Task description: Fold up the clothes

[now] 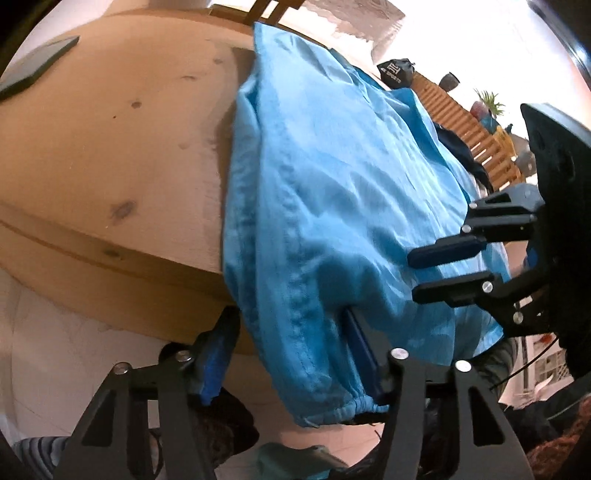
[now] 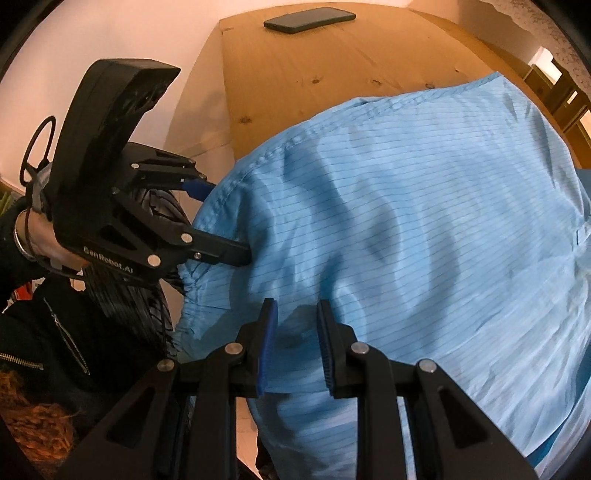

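Wooden table (image 2: 314, 74), light and knotted, bears the work; its far left corner carries a dark phone (image 2: 309, 15), set well apart from the cloth, presumably so that it cannot be swept off during folding. Blue garment (image 2: 424, 221), a thin pinstriped jacket with an elastic cuff (image 1: 332, 410), lies on the right part of the tabletop and hangs over the near edge, so that its hem and sleeve are within reach of both tools.

Left gripper (image 1: 291, 354): jaws about half apart and straddling the hanging sleeve, one blue pad to the left of the fabric, the other behind it to the right. The pads do not visibly press the cloth, so this tool reads as released, judged to be placed for a pinch on the sleeve seam. A hand (image 2: 48, 236) with a bangle holds it from the left.

Right gripper (image 2: 297, 339): jaws narrow and set over the garment's near edge. The cloth appears to pass between the pads, but whether it is pinched cannot be told, since a gap shows between them.

Right background: a wooden rail (image 1: 472, 122) with dark clothing draped on it, and a potted plant (image 1: 487, 101).
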Demonstrator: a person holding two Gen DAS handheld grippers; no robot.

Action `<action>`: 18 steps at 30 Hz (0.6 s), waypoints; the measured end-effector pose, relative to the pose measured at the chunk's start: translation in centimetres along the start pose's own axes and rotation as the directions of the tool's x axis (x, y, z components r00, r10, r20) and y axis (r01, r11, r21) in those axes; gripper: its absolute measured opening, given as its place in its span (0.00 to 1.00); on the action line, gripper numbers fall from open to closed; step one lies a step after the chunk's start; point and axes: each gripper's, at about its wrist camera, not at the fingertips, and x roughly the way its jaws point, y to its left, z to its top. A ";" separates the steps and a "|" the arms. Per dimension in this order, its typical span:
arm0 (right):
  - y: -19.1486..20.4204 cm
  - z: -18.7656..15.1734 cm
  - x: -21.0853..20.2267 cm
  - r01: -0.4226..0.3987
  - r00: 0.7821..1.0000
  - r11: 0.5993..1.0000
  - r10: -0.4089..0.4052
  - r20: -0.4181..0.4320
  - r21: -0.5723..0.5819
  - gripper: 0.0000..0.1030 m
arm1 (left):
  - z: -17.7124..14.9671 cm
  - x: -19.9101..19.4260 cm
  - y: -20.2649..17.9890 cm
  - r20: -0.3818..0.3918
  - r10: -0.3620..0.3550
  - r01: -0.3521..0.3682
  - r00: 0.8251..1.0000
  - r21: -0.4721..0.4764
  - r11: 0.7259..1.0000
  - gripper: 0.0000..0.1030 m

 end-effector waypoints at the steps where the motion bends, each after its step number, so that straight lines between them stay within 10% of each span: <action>1: 0.1 0.3 0.0 -0.001 1.000 1.000 0.001 0.004 0.001 0.21 | 0.0 0.1 -0.1 -0.003 -0.005 0.005 1.000 0.002 1.000 0.44; 8: -1.1 0.2 -1.1 -0.017 1.000 1.000 0.016 0.026 0.015 0.21 | -0.2 -1.4 -0.5 0.007 -0.062 0.062 0.998 0.029 0.998 0.19; 15: -7.2 2.9 -5.1 -0.014 0.995 0.988 -0.001 0.098 0.153 0.21 | 0.4 -5.0 -1.3 0.075 -0.108 0.102 0.991 0.081 0.992 0.16; 18: -11.6 7.1 -7.3 0.054 0.986 0.967 -0.090 0.138 0.248 0.44 | 0.7 -5.2 -1.9 0.067 -0.110 0.102 0.992 0.111 0.988 0.15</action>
